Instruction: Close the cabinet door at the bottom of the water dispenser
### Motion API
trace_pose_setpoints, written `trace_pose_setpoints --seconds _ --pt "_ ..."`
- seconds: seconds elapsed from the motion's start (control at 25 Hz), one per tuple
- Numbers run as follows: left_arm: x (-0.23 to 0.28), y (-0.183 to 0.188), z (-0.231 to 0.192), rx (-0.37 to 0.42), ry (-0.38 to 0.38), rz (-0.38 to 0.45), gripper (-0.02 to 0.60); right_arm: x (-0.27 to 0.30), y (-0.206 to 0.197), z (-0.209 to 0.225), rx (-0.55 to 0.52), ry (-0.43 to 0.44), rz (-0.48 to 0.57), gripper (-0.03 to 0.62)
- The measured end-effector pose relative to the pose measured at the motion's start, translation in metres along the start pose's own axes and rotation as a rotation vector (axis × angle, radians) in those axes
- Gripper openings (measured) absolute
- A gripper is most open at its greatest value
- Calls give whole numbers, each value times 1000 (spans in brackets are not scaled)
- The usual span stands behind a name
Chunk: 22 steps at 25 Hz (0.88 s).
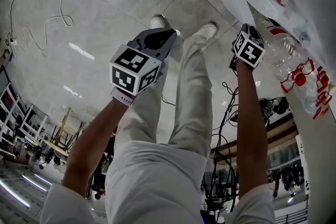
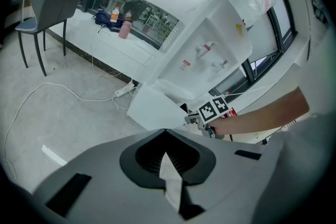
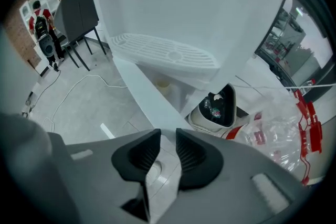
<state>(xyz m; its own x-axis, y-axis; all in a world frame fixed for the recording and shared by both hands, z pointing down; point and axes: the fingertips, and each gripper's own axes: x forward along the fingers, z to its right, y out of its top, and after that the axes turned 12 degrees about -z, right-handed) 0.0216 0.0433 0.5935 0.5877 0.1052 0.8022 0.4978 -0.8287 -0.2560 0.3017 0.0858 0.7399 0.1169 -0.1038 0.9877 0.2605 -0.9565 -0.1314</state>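
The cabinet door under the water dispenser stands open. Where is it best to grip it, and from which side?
Grip the cabinet door at its free end, farthest from the dispenser body, near the right gripper. The panel is thin and swung outward, so come from above, one jaw on each face; that far end probably swings it shut easiest.

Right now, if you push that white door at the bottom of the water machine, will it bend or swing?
The door looks flat and straight, so it probably stays stiff and swings. It seems thin, so likely light. Its smooth face might be slippery.
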Motion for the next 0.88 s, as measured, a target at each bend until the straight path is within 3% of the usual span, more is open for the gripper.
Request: trace_pose_setpoints --seconds 0.44,0.88 --pt "5 3 2 -3 0 1 6 6 37 45 129 -61 40 65" --pt "6 9 3 0 6 -3 6 9 67 68 145 -53 80 64"
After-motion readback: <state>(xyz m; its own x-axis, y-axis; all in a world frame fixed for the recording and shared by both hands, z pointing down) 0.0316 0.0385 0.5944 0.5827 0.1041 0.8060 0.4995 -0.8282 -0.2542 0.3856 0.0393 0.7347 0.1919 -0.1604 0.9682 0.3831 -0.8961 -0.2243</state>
